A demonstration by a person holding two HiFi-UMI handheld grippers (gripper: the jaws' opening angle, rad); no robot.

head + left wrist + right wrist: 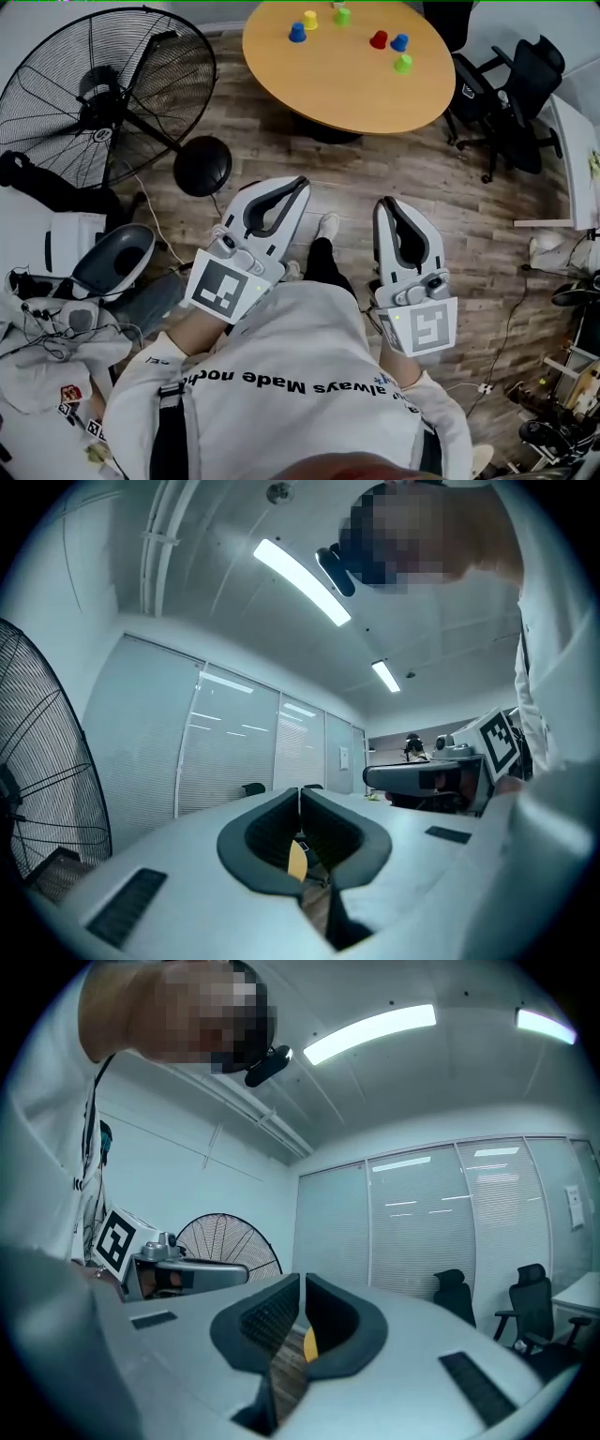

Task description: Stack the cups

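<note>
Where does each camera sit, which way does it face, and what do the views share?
Head view: on the person's head, facing steeply down at floor, table, cups and fan; shows shirt, left gripper, right gripper.
Left gripper view: on the left gripper, facing level along its shut jaws toward a glass partition; shows the shirt at right.
Right gripper view: on the right gripper, facing level along its shut jaws toward office chairs; shows the shirt at left.
Shared: both gripper views catch the fan and the other gripper.

Large black wire-cage fan (103,94) on brown wood-plank floor (469,192), left of the round tan wooden table (347,89); black office chairs (520,89) stand at its right.
</note>
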